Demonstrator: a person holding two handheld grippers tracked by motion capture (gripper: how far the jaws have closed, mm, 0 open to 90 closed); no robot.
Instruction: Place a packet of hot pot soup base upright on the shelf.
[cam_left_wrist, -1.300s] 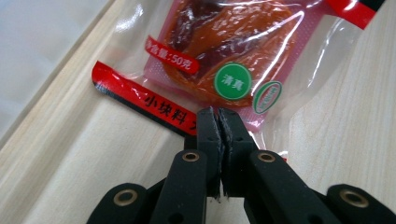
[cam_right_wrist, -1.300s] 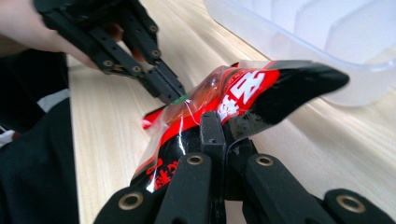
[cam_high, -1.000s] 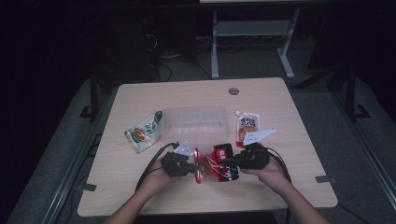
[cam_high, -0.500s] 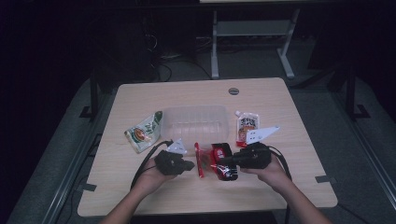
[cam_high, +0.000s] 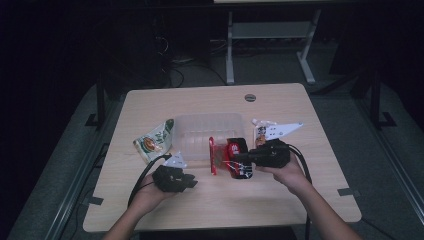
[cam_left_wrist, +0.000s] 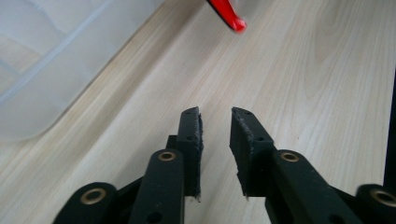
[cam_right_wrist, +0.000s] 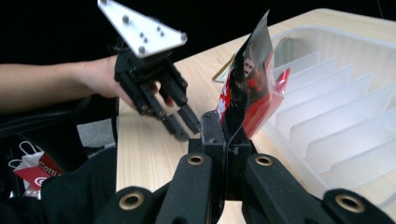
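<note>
A red and black snack packet (cam_high: 222, 155) stands on edge just in front of the clear plastic tray (cam_high: 200, 125), and my right gripper (cam_high: 241, 158) is shut on its lower edge. In the right gripper view the packet (cam_right_wrist: 250, 88) rises from the closed jaws of that gripper (cam_right_wrist: 225, 128), beside the ribbed tray (cam_right_wrist: 341, 98). My left gripper (cam_high: 191, 181) sits lower left of the packet, apart from it. Its jaws (cam_left_wrist: 215, 114) stand slightly open over bare wood with nothing between them. A red edge of the packet (cam_left_wrist: 228, 14) shows at the top of that view.
A green snack bag (cam_high: 152, 140) lies left of the tray. A white and red pouch (cam_high: 260, 131) stands at the tray's right end. A round cable hole (cam_high: 250, 97) sits near the table's far edge. Dark floor and a desk frame lie beyond.
The left gripper let go of the red packet and drew back to the left and toward the person. The right gripper kept hold and shifted the packet closer to the tray.
</note>
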